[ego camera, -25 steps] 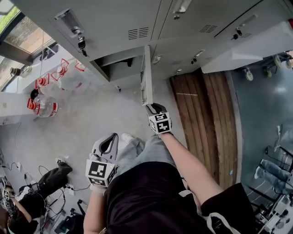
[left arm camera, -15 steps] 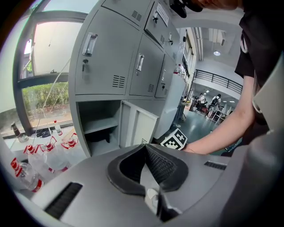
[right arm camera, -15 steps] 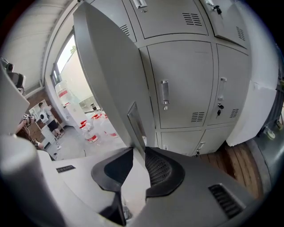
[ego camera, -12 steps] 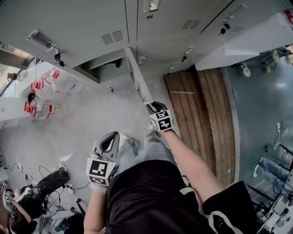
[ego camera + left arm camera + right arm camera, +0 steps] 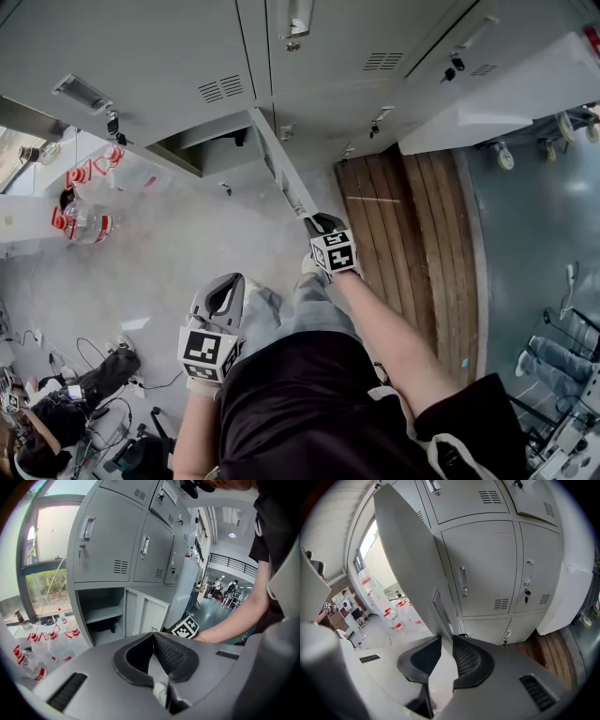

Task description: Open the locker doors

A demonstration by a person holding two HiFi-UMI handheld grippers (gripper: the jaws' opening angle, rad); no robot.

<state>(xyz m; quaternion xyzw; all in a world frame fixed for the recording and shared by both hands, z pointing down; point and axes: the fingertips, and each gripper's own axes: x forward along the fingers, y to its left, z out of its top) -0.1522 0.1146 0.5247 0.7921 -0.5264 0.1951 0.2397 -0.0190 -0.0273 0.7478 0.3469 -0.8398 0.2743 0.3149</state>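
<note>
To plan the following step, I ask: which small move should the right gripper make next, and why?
Probably swing the locker door a little wider, away from the open compartment. The right gripper, whose jaws have just been closing, grips the door's free edge, and the door stands only partly open.

Clear water bottles [image 5: 80,220] with red caps clustered on grey floor [image 5: 187,253], left. Wooden plank strip [image 5: 422,234] right. Black bag [image 5: 98,373], cables lower left. Castor wheel [image 5: 504,157] upper right.
</note>
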